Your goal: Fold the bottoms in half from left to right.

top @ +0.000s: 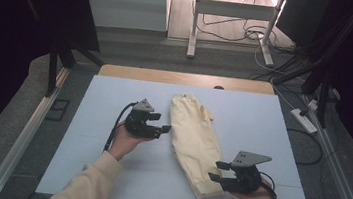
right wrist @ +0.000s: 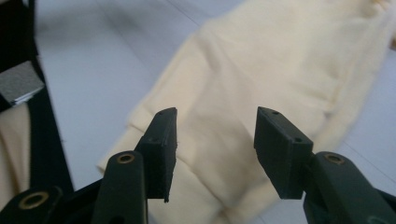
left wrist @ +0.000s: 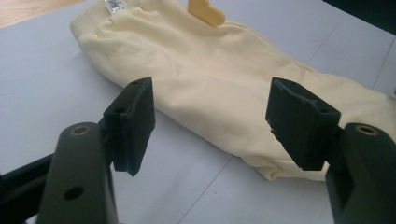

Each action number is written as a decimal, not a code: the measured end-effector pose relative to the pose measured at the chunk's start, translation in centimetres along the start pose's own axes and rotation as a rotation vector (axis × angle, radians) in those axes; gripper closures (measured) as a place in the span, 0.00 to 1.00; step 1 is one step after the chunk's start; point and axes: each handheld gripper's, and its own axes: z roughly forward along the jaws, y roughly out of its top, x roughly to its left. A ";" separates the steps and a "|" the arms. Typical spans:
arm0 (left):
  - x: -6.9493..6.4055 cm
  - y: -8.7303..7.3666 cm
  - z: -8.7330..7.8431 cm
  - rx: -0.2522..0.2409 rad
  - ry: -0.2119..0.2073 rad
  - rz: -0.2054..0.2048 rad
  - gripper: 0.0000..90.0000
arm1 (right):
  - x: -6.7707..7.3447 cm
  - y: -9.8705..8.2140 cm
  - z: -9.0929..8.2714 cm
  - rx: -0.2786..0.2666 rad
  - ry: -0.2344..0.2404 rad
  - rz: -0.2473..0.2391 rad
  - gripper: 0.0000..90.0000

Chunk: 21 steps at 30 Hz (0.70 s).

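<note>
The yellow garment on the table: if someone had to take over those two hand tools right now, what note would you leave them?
Left tongs: open, holding nothing, beside the garment's left edge.
Right tongs: open, nothing gripped, at the garment's near end.
Garment: pale yellow, folded into a long narrow strip, lying flat on the white table, label end farthest from the person.
Done: seemingly one lengthwise fold.
Left: probably further folds; neither tool has a hold yet.

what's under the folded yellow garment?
The pale yellow garment lies flat on the white table sheet, which shows all around it. Whatever sits beneath or inside its folds is covered.
</note>
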 end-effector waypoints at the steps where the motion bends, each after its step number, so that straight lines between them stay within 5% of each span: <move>1: 0.0 0.0 0.0 0.000 -0.001 -0.001 0.37 | -0.3 -0.2 0.0 0.008 -0.010 0.007 0.55; 9: 0.0 0.0 0.0 -0.001 -0.002 0.000 0.37 | -1.8 -1.5 -0.3 0.060 -0.042 0.053 0.51; 21: 0.0 0.0 0.0 -0.001 0.000 0.003 0.37 | -1.4 -2.1 0.0 0.114 -0.034 0.093 0.42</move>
